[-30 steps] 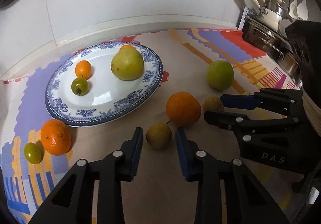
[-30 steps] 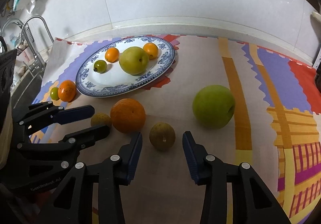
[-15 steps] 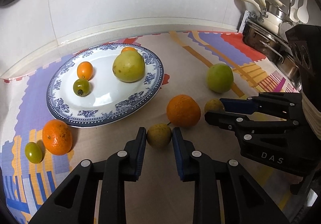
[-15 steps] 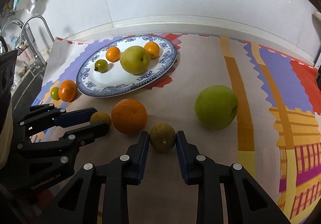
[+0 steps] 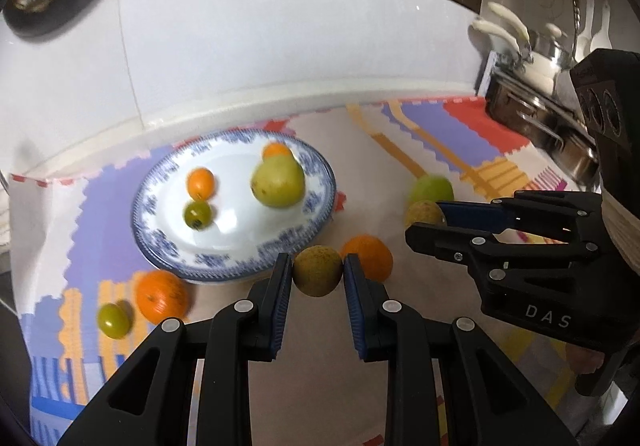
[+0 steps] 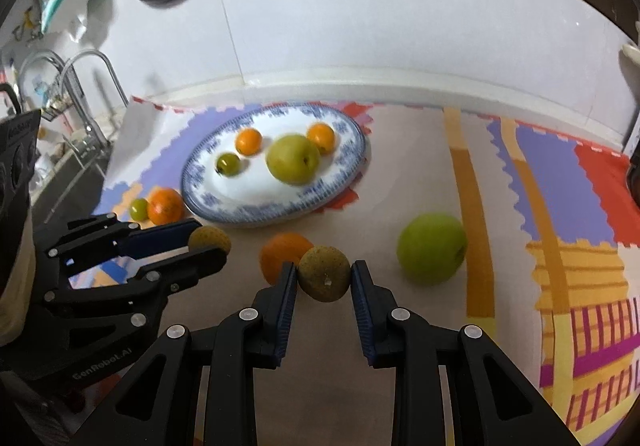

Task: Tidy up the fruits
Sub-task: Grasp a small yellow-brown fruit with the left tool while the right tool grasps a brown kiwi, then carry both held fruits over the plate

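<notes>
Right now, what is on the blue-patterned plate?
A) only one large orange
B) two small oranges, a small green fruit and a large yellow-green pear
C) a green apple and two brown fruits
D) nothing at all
B: the plate carries two small oranges, a small green fruit and a large yellow-green pear; the green apple lies off it on the mat.
</notes>
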Demonstrator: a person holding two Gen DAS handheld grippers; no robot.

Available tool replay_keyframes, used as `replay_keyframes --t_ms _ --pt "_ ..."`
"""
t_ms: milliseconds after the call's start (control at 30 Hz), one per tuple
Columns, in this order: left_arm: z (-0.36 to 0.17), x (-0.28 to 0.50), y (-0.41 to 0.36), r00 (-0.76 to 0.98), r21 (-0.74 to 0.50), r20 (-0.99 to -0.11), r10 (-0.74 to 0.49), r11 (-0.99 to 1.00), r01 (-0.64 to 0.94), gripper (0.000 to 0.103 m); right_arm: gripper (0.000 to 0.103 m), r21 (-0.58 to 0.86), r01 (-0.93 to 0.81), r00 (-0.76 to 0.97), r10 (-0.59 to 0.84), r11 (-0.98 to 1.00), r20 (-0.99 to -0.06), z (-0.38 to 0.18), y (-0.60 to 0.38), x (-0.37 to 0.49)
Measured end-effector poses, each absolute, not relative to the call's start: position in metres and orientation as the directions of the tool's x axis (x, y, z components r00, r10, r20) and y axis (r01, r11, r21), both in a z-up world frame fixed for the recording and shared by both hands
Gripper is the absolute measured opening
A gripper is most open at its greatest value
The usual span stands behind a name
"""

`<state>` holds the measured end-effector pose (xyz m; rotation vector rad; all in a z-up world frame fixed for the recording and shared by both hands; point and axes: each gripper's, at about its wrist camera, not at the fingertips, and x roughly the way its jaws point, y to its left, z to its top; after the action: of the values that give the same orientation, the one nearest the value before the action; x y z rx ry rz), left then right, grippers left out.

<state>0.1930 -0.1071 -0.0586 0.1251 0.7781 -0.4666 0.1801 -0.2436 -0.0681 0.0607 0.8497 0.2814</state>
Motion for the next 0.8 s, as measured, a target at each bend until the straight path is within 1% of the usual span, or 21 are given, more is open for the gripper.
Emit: replay_keyframes --t_ms 233,500,800 --pt "-0.032 0.202 -0.093 0.688 -0.036 -0.644 -0.335 0.911 0.410 0.027 0.029 0.161 -0.274 0.662 0.307 0.948 -0.684 -0.040 -0.230 0.193" --pt "-0.014 0.231 -0.076 0.734 -0.024 -0.610 -0.298 0.933 0.359 0.027 0.029 0.157 -0.319 0.686 0.342 0.935 -0.642 -0.017 -0.213 0.223" --pt "-0.006 0.264 -0.064 0.741 -0.006 -0.615 -0.268 0.942 0.336 0.027 0.029 0.166 -0.358 0.653 0.373 0.919 -0.659 -0.008 -0.194 0.273"
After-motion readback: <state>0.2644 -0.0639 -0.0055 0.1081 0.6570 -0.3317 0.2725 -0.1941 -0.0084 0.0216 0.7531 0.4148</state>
